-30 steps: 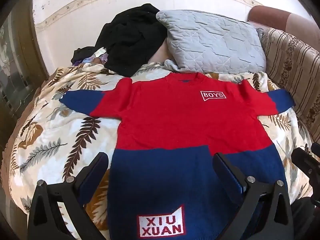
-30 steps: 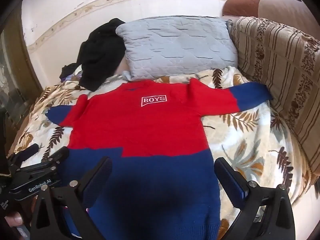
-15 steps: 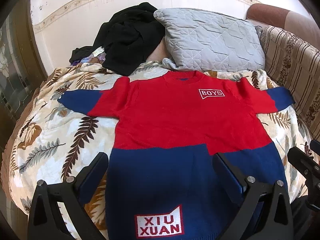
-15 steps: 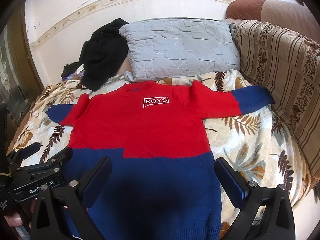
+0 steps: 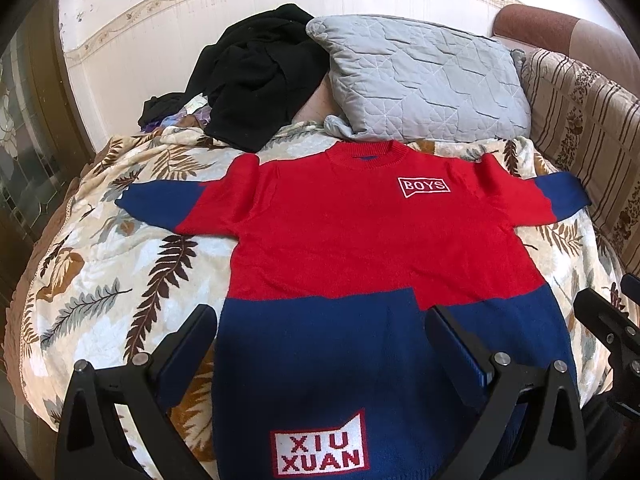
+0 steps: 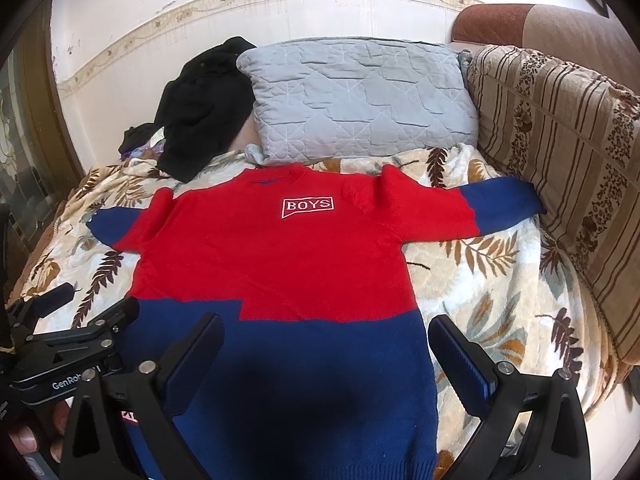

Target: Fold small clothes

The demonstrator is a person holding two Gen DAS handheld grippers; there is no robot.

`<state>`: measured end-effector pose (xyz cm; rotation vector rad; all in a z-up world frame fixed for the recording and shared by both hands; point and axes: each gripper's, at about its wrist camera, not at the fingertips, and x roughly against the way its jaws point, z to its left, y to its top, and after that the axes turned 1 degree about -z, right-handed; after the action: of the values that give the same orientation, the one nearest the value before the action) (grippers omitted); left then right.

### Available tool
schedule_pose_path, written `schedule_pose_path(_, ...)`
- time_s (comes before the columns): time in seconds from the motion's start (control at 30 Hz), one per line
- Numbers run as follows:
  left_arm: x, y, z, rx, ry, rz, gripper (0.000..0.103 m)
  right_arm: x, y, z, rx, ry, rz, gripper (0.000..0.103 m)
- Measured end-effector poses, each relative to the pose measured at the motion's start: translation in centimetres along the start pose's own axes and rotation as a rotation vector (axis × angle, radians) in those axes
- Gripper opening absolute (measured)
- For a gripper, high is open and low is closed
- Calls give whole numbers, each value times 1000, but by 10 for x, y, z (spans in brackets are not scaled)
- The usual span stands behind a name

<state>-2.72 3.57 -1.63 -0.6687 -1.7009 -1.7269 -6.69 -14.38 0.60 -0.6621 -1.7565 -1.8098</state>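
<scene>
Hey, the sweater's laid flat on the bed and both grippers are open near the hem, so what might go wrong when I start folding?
1. The blanket looks plush and rumpled; jaws closing on the sweater hem may pinch it too.
2. The right sleeve ends against the striped cushion, so reaching it could be cramped.
3. The left gripper and right gripper hover close together and might bump.
</scene>
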Motion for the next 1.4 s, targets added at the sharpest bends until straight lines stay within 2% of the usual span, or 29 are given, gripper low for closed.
schedule_pose_path(0.83,2,1,-1,6,-3,1,103,4,-2,3,4,-21,-21,103)
schedule_pose_path(1.4,-3,2,-1,7,-3,8,103,-5,-5,4,5,-17,0,103)
